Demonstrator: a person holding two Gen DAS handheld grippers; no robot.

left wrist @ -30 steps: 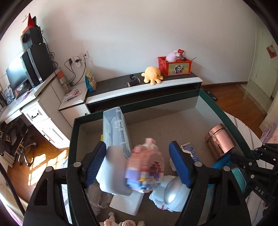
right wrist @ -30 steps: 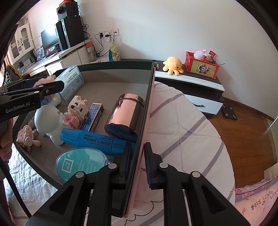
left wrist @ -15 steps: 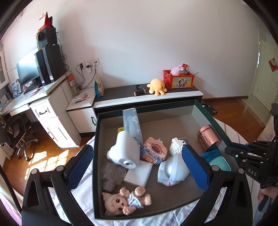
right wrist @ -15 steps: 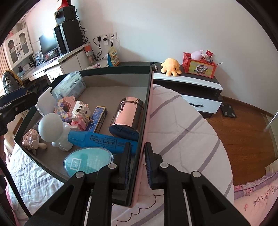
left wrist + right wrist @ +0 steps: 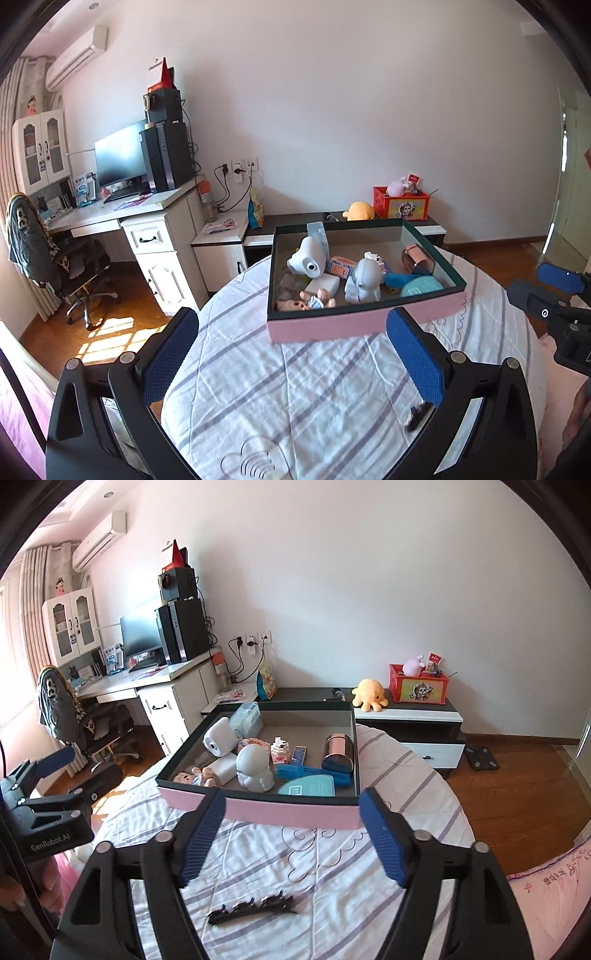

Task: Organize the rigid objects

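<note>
A: Where is the box (image 5: 258,808)?

B: The pink box with the dark rim sits on the striped bed cover (image 5: 332,878). It is at 12 o'clock from both grippers.

A: What is inside?

B: A white round-headed toy (image 5: 254,766) stands in the middle. A shiny copper can (image 5: 338,751) lies at its 3 o'clock. A blue marker (image 5: 314,773) and a teal round lid (image 5: 306,786) are near the front wall. A baby doll (image 5: 314,297) lies at 9 o'clock from the white toy.

A: Is the left gripper (image 5: 291,354) holding something?

B: No. Its fingers stand wide with nothing in them.

A: And the right gripper (image 5: 291,834)?

B: Its jaws are opening. Nothing is between them, only the bed. A small black clip (image 5: 251,908) lies on the cover under it, at 6 o'clock from the box.
</note>
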